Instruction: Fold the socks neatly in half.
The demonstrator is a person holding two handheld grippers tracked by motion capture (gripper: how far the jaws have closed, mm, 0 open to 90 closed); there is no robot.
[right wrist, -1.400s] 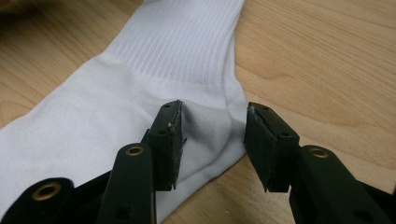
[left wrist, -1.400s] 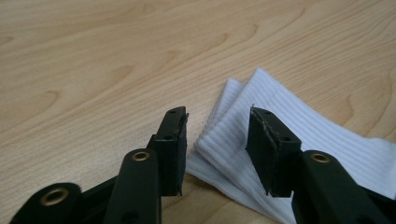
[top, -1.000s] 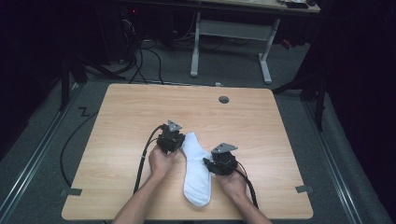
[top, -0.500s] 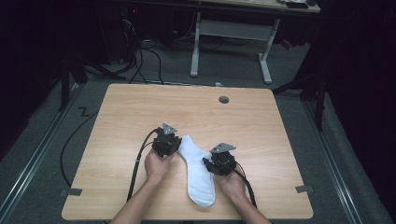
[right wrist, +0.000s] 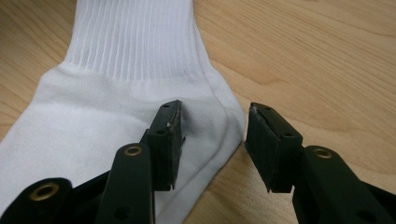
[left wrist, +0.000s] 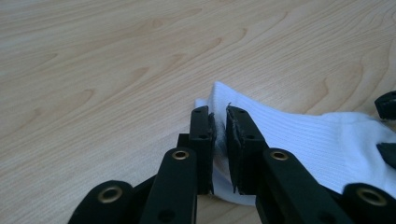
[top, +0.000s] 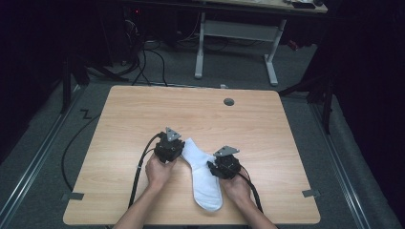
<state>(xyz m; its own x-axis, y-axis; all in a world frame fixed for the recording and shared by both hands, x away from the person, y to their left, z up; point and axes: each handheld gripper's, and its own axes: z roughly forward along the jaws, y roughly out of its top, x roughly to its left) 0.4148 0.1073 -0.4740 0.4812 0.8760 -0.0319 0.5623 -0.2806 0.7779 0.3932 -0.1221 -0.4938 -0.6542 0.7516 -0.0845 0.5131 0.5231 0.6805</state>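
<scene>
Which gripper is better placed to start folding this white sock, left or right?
Left, probably. The left gripper is already shut on the sock at its cuff edge, ready to lift. The right gripper stands open astride the heel, gripping nothing.

A white sock (top: 204,174) lies flat on the wooden bench (top: 143,114). It bends at the heel. Its top part has thin ribs, and its foot part is smooth.

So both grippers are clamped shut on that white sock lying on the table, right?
Not both. The left gripper is shut on the sock's cuff edge, but the right gripper stands open, its jaws astride the heel with a clear gap, as the right gripper view shows. The sock does lie on the table.
</scene>
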